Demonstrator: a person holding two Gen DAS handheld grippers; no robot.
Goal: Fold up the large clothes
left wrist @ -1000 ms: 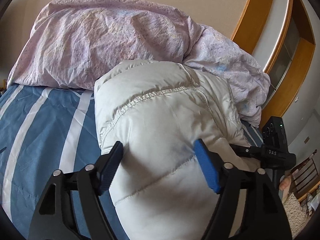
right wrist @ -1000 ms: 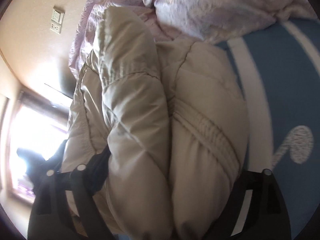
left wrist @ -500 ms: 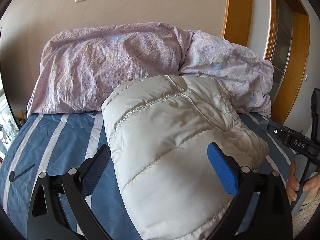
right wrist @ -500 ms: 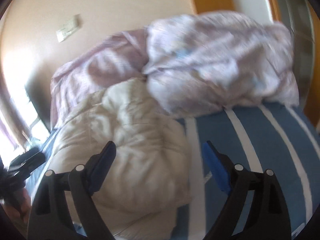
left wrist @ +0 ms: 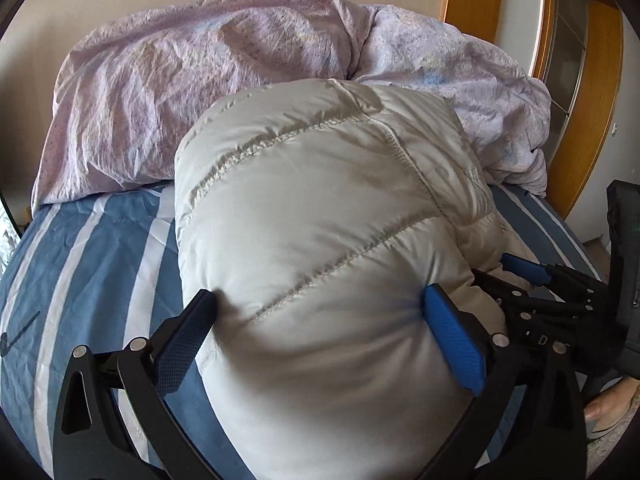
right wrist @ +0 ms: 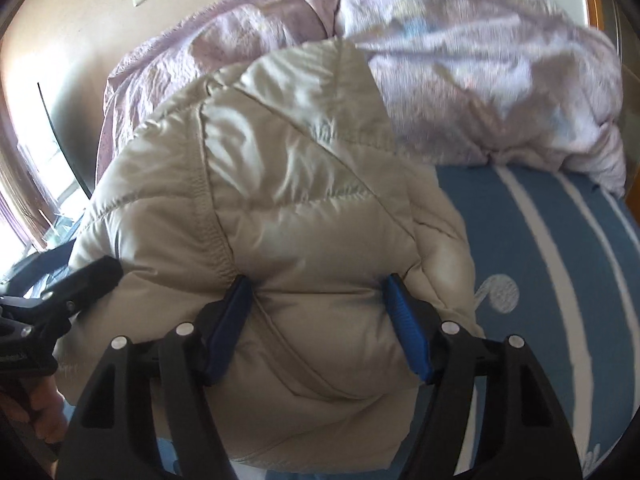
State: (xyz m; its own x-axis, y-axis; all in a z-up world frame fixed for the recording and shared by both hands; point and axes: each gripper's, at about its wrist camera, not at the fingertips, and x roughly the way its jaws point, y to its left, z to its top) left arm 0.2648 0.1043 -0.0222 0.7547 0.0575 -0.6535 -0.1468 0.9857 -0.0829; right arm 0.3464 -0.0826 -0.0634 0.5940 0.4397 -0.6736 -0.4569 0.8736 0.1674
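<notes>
Jacket (left wrist: 320, 240) bulk hides btm; both tools (left wrist: 320, 328) (right wrist: 318, 320) clamped.

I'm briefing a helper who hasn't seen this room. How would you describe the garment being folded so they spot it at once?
Start at the bed with the blue, white-striped sheet. A crumpled lilac duvet is heaped at its head, and just in front lies the cream quilted puffer jacket, bundled up. Unlike the thin, wrinkled duvet, it is shiny, puffy and crossed by stitched seams.
</notes>
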